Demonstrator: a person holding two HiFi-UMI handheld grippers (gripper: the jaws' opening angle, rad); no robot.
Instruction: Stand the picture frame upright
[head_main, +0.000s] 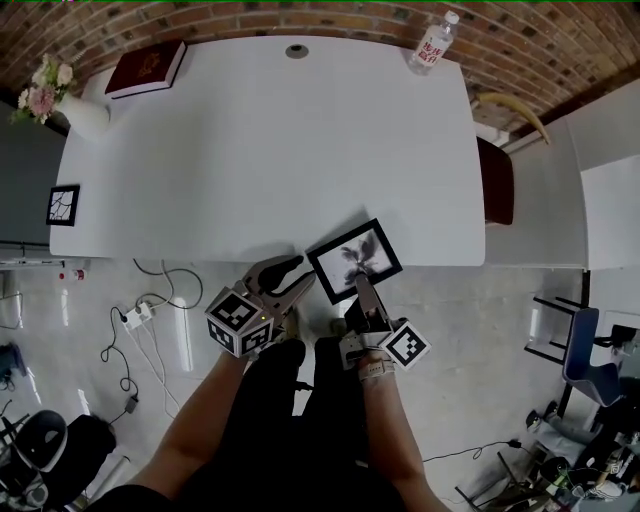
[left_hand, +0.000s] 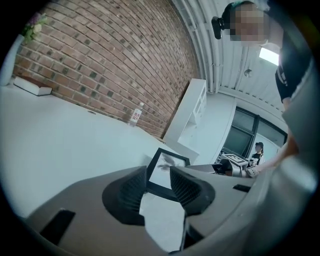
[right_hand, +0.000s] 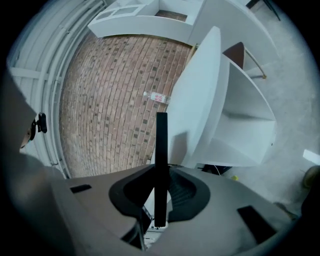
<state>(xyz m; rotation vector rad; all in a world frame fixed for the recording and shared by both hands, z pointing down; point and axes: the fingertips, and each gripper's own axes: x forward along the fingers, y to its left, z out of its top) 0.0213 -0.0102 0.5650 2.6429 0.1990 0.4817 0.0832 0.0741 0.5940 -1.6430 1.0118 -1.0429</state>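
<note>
The left gripper (head_main: 297, 276) and right gripper (head_main: 362, 292) are grey with black ribbed pads (left_hand: 186, 187), each carrying a cube of black-and-white square markers. The person wears black trousers (head_main: 270, 400).

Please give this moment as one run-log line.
picture frame: near edge of table | right gripper: shut on picture frame | left gripper: open, beside it

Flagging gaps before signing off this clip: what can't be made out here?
Back of the picture frame, any stand: faces away, all views.
Print on the bottle label: too small, head view.
Whether the left gripper touches the frame: its jaws cover that corner, left gripper view.
</note>
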